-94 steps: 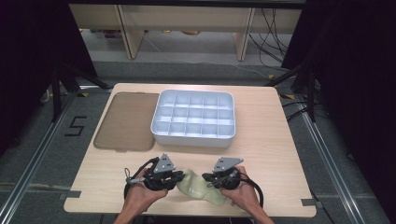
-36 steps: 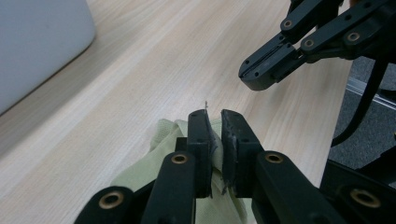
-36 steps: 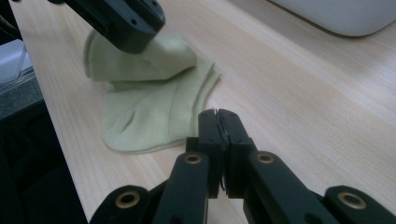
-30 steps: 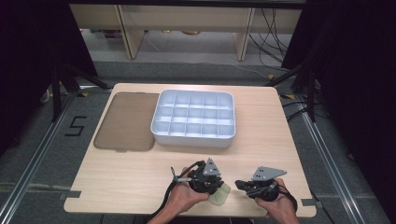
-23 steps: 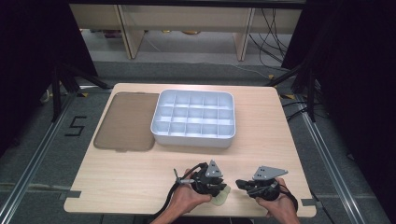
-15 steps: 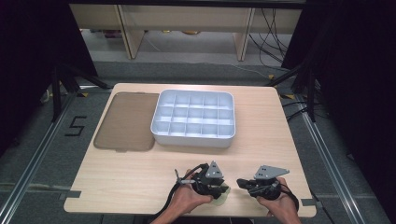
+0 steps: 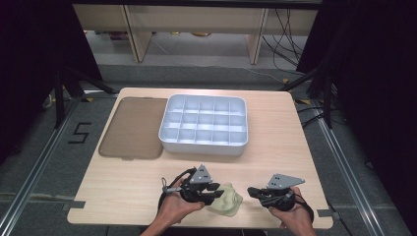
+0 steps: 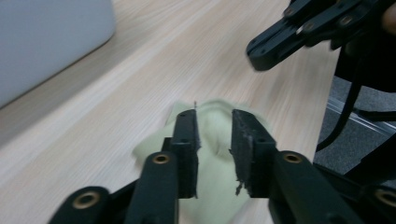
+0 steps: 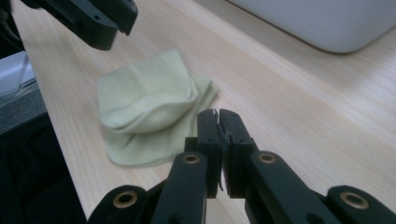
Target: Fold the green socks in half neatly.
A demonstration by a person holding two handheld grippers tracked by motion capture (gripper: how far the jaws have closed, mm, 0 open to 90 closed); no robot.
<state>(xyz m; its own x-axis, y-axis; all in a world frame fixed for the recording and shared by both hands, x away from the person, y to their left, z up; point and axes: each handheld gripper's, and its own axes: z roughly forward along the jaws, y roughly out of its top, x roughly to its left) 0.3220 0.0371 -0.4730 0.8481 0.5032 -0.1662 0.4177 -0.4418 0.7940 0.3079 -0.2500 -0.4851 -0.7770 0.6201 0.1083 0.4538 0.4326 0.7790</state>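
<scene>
On the table (image 7: 123, 191) lie three things, counted from the left: one flat brown lid (image 7: 132, 129), one white compartment tray (image 7: 204, 126) just beside it with sixteen cells in four rows of four, and one pale yellow-green cloth (image 7: 227, 200) crumpled near the front edge.

Two grippers work at that front edge. The left gripper (image 7: 216, 189) lies low over the cloth's left part; in the left gripper view its two jaws stand a small gap apart, and they have just been closing, with the cloth (image 8: 212, 135) seen beneath and between them, the pads not pressing on it. The right gripper (image 7: 251, 191) sits to the right of the cloth, apart from it, its jaws clenched together on nothing, as the right gripper view shows, with the folded cloth (image 9: 144, 105) lying ahead.
</scene>
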